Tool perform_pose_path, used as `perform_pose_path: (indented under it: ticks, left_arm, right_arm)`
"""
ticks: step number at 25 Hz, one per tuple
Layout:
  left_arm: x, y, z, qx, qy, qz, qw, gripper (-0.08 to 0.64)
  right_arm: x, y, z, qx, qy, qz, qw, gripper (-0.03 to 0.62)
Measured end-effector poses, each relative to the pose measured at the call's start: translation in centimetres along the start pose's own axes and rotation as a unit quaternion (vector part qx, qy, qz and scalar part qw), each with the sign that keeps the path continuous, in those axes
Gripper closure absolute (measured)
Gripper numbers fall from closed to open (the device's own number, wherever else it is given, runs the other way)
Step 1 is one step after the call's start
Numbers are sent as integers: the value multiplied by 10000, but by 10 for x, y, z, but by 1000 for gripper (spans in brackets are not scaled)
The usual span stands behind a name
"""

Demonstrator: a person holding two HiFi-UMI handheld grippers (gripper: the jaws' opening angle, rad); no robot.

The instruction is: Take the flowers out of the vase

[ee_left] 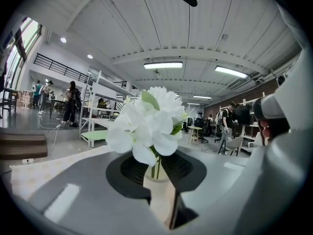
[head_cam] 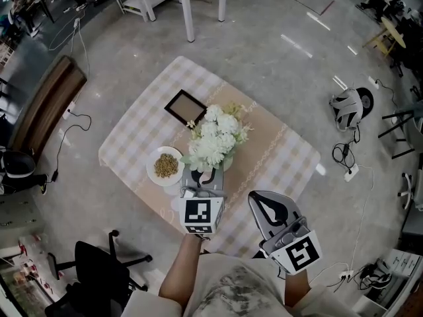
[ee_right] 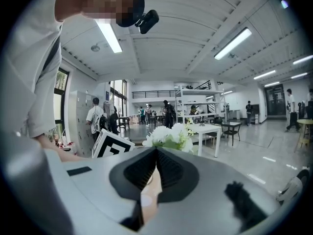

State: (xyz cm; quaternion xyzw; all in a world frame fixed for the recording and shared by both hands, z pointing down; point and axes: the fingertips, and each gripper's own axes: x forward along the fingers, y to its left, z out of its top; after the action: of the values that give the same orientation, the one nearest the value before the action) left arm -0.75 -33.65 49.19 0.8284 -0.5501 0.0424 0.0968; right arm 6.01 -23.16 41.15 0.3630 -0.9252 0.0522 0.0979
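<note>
Centrally, checked tablecloth [head_cam: 135, 144] bears flowers [head_cam: 215, 140]; grey polished floor [head_cam: 264, 51] around.

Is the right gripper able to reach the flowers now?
Probably yes: nothing stands between the right gripper and the flowers, though its jaws are shut now. The left gripper holds only the vase, lower down.
</note>
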Motion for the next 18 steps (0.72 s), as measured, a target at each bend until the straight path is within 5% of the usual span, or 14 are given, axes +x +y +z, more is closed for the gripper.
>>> perform_pose_path:
  ticks: [18]
  left_arm:
    - [-27,-16,44,167,-251,-239,9993,479]
  right_arm:
    - [-1,15,18,-109,-273,92,9995,577]
